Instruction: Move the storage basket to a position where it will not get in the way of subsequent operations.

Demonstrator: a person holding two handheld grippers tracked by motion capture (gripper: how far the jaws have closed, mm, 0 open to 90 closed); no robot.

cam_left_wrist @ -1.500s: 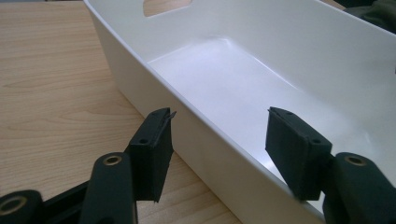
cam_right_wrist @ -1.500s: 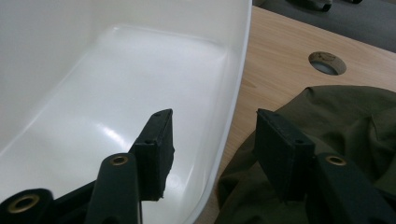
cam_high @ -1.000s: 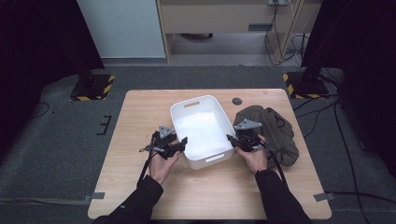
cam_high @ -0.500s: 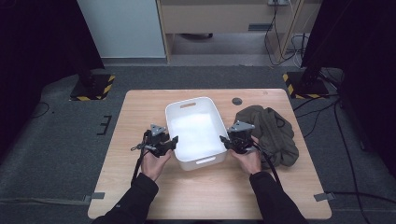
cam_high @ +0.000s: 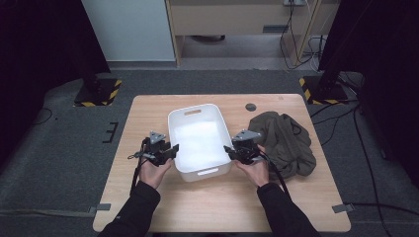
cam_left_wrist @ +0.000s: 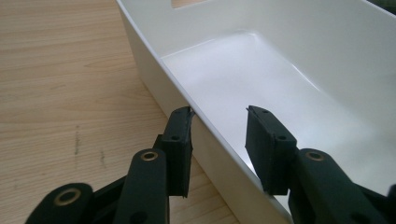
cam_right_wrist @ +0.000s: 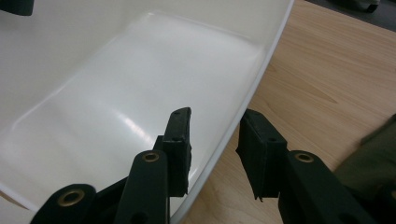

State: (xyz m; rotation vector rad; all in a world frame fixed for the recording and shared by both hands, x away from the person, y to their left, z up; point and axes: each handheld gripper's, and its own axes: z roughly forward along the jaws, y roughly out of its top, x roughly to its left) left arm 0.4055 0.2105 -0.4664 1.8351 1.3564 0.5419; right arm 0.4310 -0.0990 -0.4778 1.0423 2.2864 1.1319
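Fingers (cam_left_wrist: 180, 140) of both hands' tools straddle the white bin's (cam_high: 197, 114) side walls.

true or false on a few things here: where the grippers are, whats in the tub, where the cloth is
1. The white tub is empty. True.
2. The left gripper straddles the tub's side wall, one jaw outside and one inside. True; its jaws have just been closing, and a gap shows between the inner jaw and the wall.
3. The right gripper holds the olive cloth. False: it straddles the tub's other side wall, and the cloth lies on the table beside it.
4. The cloth lies inside the tub. False: it is on the table at the tub's right in the high view.
5. A small dark disc lies on the table beyond the cloth. True.
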